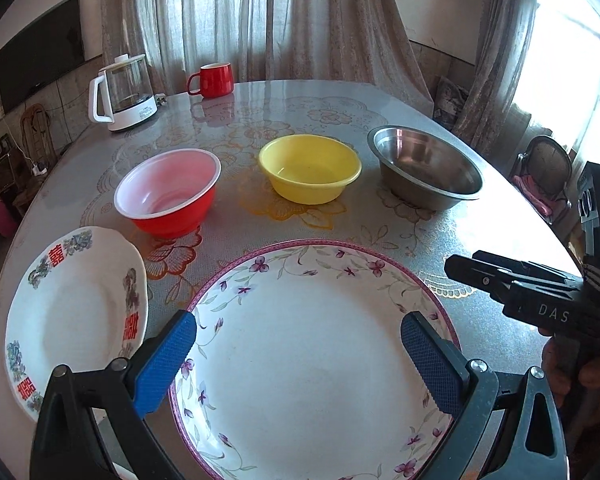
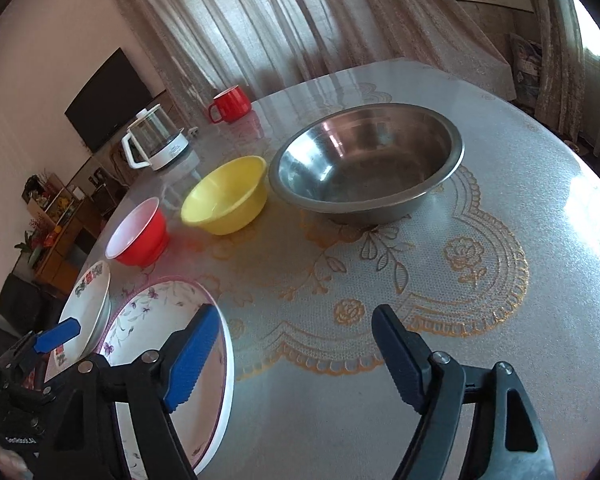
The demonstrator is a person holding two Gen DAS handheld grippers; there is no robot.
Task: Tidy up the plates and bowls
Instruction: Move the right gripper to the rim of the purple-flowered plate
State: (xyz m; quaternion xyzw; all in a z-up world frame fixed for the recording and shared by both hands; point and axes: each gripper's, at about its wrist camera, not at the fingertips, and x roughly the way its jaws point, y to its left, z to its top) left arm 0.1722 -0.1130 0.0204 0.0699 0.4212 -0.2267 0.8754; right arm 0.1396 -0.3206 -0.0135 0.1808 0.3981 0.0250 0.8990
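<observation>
A large floral plate with a purple rim (image 1: pixel 312 344) lies at the table's near edge, also in the right wrist view (image 2: pixel 156 320). A smaller white plate with red characters (image 1: pixel 72 312) lies to its left (image 2: pixel 88 300). Behind stand a red bowl (image 1: pixel 168 192), a yellow bowl (image 1: pixel 310 168) and a steel bowl (image 1: pixel 426 168), also in the right wrist view: red bowl (image 2: pixel 138 236), yellow bowl (image 2: pixel 226 196), steel bowl (image 2: pixel 366 160). My left gripper (image 1: pixel 298 356) is open and empty above the floral plate. My right gripper (image 2: pixel 296 352) is open and empty over bare table, right of that plate.
A glass kettle on a white base (image 1: pixel 124 94) and a red mug (image 1: pixel 212 79) stand at the table's far left. The round table (image 2: pixel 480 320) has a lace-pattern cover. Curtains hang behind; a chair (image 1: pixel 548 172) stands at the right.
</observation>
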